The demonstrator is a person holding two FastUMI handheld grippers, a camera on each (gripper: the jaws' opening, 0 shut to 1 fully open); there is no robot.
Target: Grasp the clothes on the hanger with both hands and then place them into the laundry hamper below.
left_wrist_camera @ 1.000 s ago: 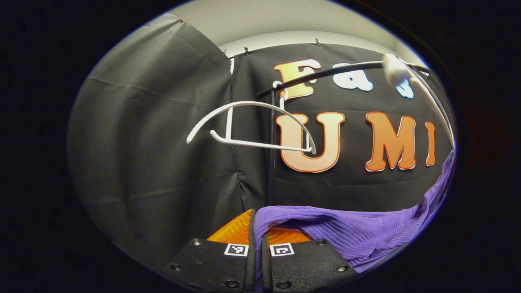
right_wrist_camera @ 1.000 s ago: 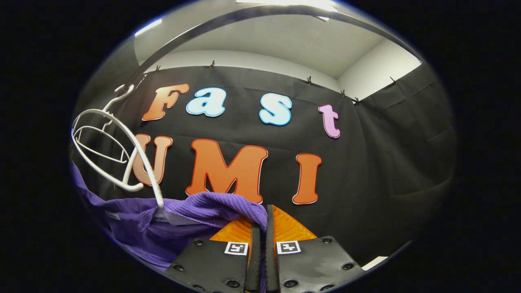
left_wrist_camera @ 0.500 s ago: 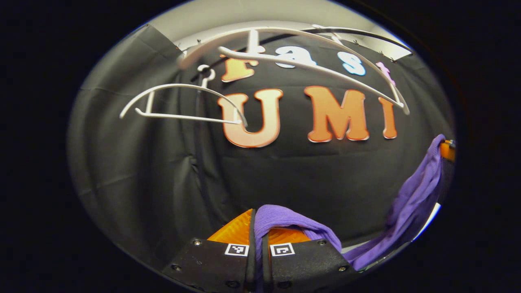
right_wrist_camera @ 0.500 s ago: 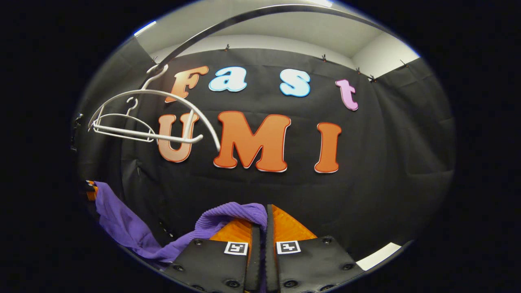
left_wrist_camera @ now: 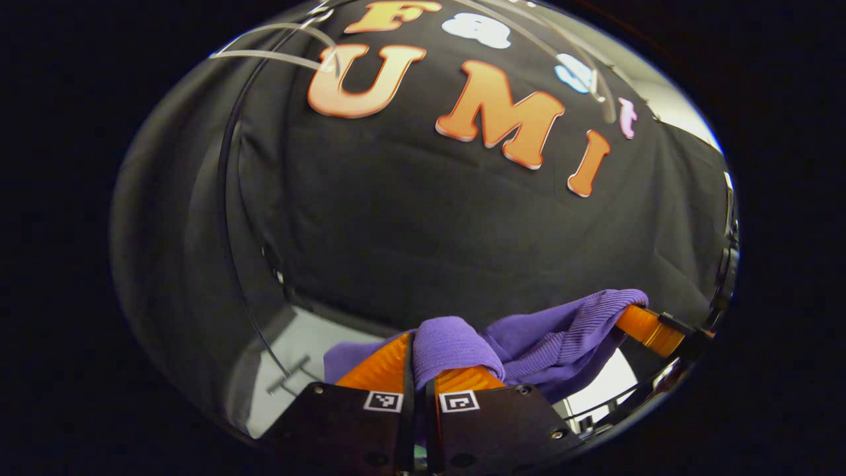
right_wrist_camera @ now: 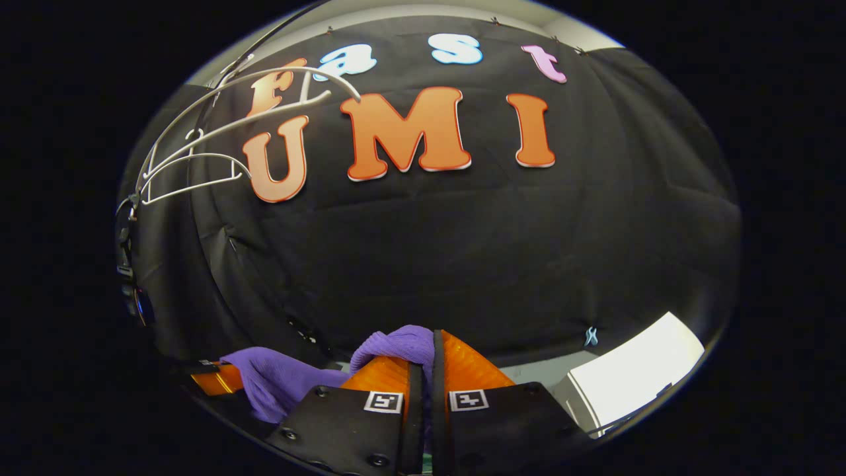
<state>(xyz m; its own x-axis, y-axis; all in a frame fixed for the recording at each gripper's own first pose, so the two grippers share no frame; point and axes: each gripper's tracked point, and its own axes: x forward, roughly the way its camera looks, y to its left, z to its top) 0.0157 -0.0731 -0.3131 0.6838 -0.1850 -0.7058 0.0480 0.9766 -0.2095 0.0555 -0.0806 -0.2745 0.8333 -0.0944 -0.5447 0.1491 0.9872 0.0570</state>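
In the left gripper view, my left tongs (left_wrist_camera: pixel 418 360) are clamped tight on a fold of the purple garment (left_wrist_camera: pixel 562 330), which stretches right to the other tongs (left_wrist_camera: pixel 651 328).

In the right gripper view, my right tongs (right_wrist_camera: pixel 423 362) pinch the same garment (right_wrist_camera: pixel 277 383); two white hangers (right_wrist_camera: pixel 198 155) hang upper left.
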